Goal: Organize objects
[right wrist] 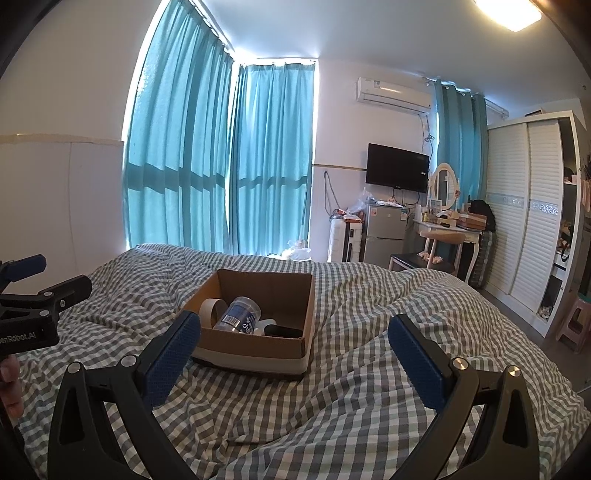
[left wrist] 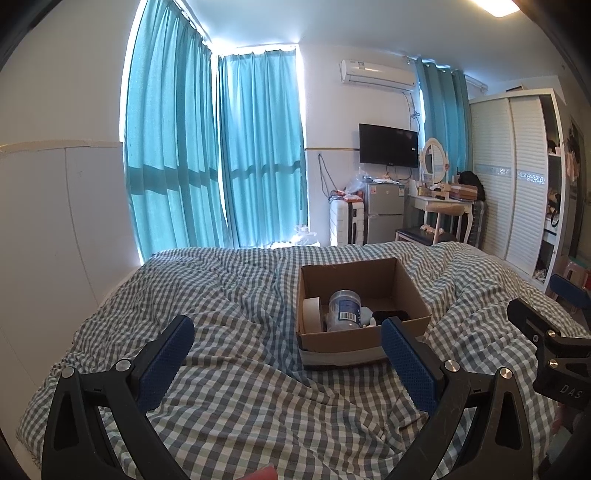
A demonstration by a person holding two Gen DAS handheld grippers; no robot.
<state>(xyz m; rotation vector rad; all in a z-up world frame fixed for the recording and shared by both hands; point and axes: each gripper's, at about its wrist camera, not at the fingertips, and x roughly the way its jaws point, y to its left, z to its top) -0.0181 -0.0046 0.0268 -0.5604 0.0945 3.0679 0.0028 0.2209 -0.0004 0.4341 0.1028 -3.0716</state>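
Both hand-held grippers [left wrist: 288, 334] [right wrist: 293, 332] gape empty above the checked quilt [left wrist: 240, 387], cardboard box [left wrist: 402, 328] ahead.

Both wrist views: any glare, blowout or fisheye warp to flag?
Left wrist view: daylight blows out the edges of the teal curtains, the ceiling lamp clips at the top right corner, and the wardrobe bows. Right wrist view: same backlit curtains, lamp glare, dark corner vignette; the cardboard box stays sharp.

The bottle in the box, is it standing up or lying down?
Lying down: the bottle rests tipped on its side in the box.
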